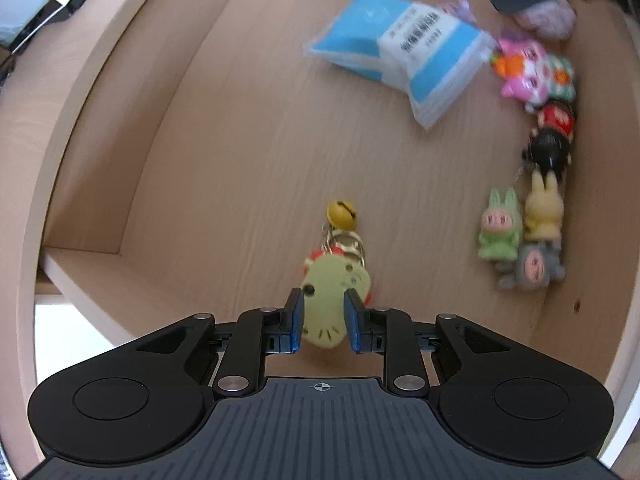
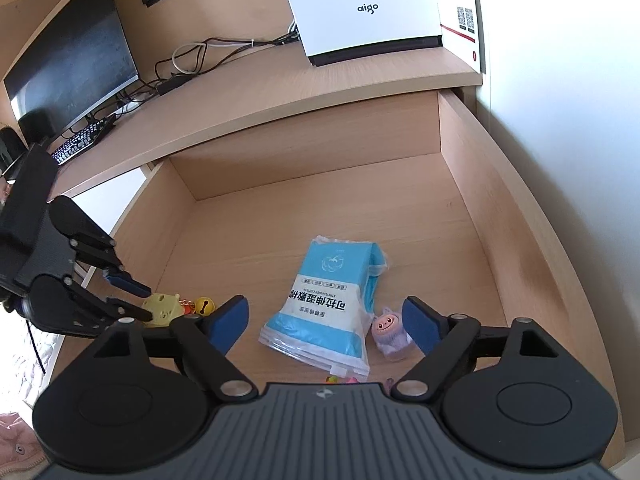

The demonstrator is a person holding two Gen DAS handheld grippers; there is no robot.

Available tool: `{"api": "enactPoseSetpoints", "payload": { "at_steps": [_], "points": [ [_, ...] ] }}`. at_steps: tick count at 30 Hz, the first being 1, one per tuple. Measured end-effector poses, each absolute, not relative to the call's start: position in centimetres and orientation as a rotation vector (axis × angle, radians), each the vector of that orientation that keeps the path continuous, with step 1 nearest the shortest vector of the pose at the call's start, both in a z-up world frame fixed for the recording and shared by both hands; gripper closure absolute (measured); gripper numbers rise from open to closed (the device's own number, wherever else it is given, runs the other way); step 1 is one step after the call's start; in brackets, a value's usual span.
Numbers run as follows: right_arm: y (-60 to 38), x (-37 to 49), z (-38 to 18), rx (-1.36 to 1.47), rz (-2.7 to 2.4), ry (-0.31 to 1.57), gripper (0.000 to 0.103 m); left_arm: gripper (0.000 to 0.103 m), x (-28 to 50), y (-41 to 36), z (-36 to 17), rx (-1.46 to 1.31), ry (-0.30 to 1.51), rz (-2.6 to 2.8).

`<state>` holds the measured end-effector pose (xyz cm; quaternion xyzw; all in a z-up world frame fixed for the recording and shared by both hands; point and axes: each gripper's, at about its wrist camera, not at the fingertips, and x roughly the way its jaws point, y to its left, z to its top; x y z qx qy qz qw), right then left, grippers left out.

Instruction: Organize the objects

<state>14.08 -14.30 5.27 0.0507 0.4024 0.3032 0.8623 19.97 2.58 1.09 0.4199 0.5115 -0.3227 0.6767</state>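
1. The yellow-green keychain charm (image 1: 326,312) lies at the near-left end of the open wooden drawer (image 2: 460,184), at about 6 o'clock in the left wrist view. The left gripper (image 1: 322,322) has its blue pads on the charm's two flanks, clamped on it; whether it is lifted clear of the drawer floor I cannot tell.
2. Handling, as a judgement: the charm looks like soft rubbery plastic, light and slightly squashy, so a grip across the body should hold. Its gold bell (image 1: 342,215) and metal ring hang loose at 12 o'clock from the body (they will likely swing and drag).
3. At 1 o'clock from the charm, toward the drawer's middle, lies the blue and white pack of wipes (image 2: 324,304), flat, floppy in a slick wrapper; best taken by an edge.
4. Along the wall at 3 o'clock stands a row of small figures, among them the green figure (image 1: 500,226) and the pink figure (image 1: 522,76), close together.
5. The right gripper (image 2: 326,322) hovers over the pack with jaws wide apart, holding nothing; a lilac figure (image 2: 390,334) sits just beside its right-hand pad.
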Motion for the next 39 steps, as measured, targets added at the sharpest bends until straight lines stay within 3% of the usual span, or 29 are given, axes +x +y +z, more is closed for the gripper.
{"api": "enactPoseSetpoints", "payload": {
  "at_steps": [3, 6, 8, 17, 21, 22, 23, 24, 33, 39],
  "points": [
    [-14.4, 14.0, 5.2, 0.111, 0.635, 0.845, 0.017, 0.080, 20.4, 2.0, 0.8, 0.897, 1.147, -0.734],
    [-14.6, 14.0, 5.2, 0.126, 0.633, 0.843, 0.015, 0.073, 20.4, 1.6, 0.6, 0.842, 1.150, -0.738],
    [-14.7, 14.1, 5.3, 0.138, 0.631, 0.845, 0.015, 0.077, 20.9, 1.2, 0.6, 0.750, 1.162, -0.714],
    [-16.8, 12.0, 8.0, 0.145, 0.627, 0.755, 0.012, 0.078, 25.0, -0.4, 3.0, -0.145, 1.225, -0.622],
    [-17.5, 10.0, 9.1, 0.091, 0.627, 0.707, 0.007, 0.077, 25.4, -3.1, 1.1, -0.111, 1.252, -0.509],
    [-17.7, 9.7, 9.1, 0.078, 0.623, 0.704, 0.007, 0.073, 25.6, -2.7, 1.4, -0.098, 1.249, -0.494],
    [-17.8, 9.4, 9.0, 0.068, 0.620, 0.702, 0.007, 0.060, 25.7, -3.1, 0.8, -0.109, 1.234, -0.487],
    [-18.0, 9.2, 8.9, 0.063, 0.615, 0.703, 0.007, 0.056, 25.7, -3.3, 0.6, -0.128, 1.229, -0.483],
    [-18.3, 9.0, 8.1, 0.075, 0.614, 0.713, 0.007, 0.035, 25.6, -7.5, -3.2, -0.082, 1.205, -0.513],
    [-18.9, 8.8, 8.4, 0.072, 0.587, 0.708, 0.007, 0.048, 24.9, -6.2, -2.4, -0.075, 1.163, -0.571]
  ]
}}
